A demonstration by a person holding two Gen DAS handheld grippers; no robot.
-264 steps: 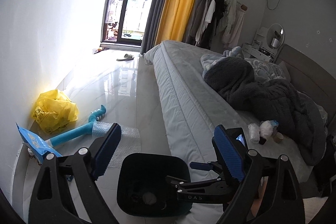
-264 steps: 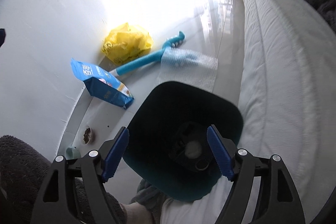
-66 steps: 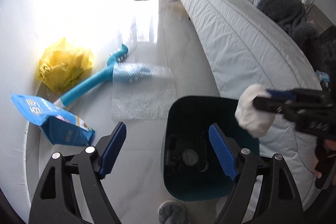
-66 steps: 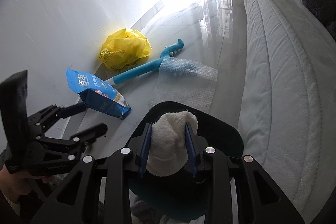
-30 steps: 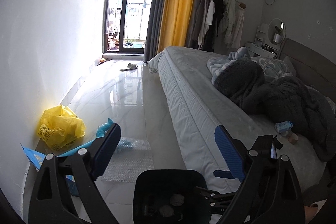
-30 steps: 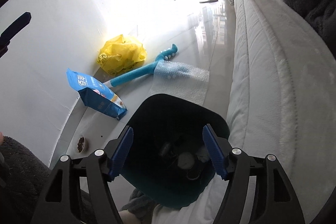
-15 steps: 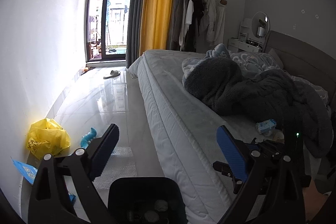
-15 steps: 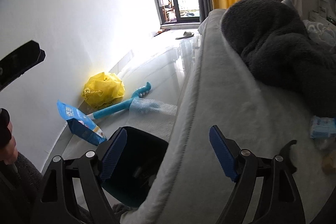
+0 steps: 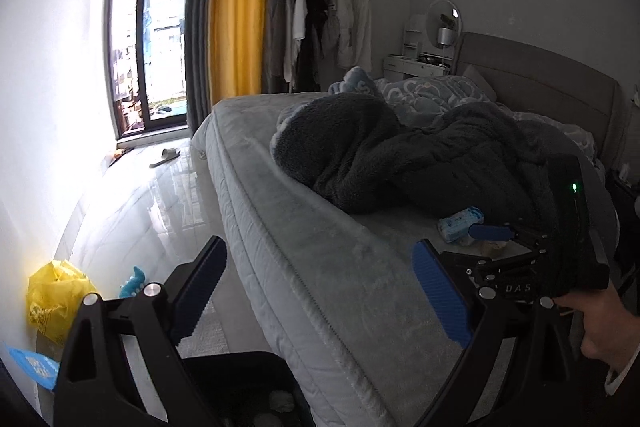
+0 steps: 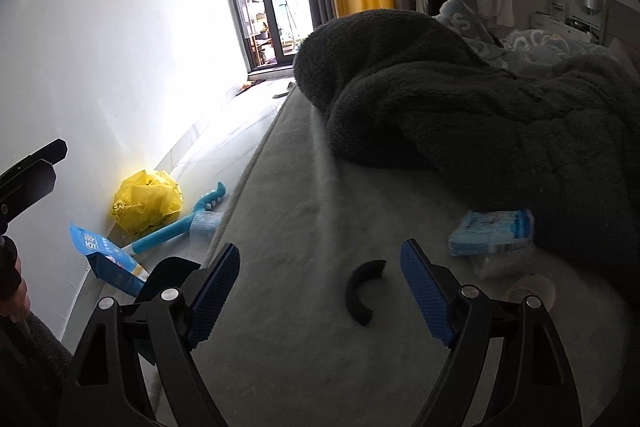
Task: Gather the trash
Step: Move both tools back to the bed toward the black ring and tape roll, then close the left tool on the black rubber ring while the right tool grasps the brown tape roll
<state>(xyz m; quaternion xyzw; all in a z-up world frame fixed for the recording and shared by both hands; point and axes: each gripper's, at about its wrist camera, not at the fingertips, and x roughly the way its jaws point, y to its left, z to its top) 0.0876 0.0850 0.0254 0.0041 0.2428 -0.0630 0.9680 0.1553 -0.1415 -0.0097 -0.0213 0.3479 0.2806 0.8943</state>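
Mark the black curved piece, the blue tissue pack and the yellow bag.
black curved piece (image 10: 362, 291): right wrist view, middle of its arc.
blue tissue pack (image 10: 491, 231): right wrist view, front face.
yellow bag (image 10: 146, 201): right wrist view, crumpled middle.

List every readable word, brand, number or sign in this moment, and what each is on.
"DAS": right claw body, seen from the left wrist view.
Blue bag on the floor: white print, too blurred to read.
Yellow bag: dark print, too small to read.
Blue pack on the bed: print blurred, unreadable.
Blue pillow: large pale marks, not legible.
No other text shows.
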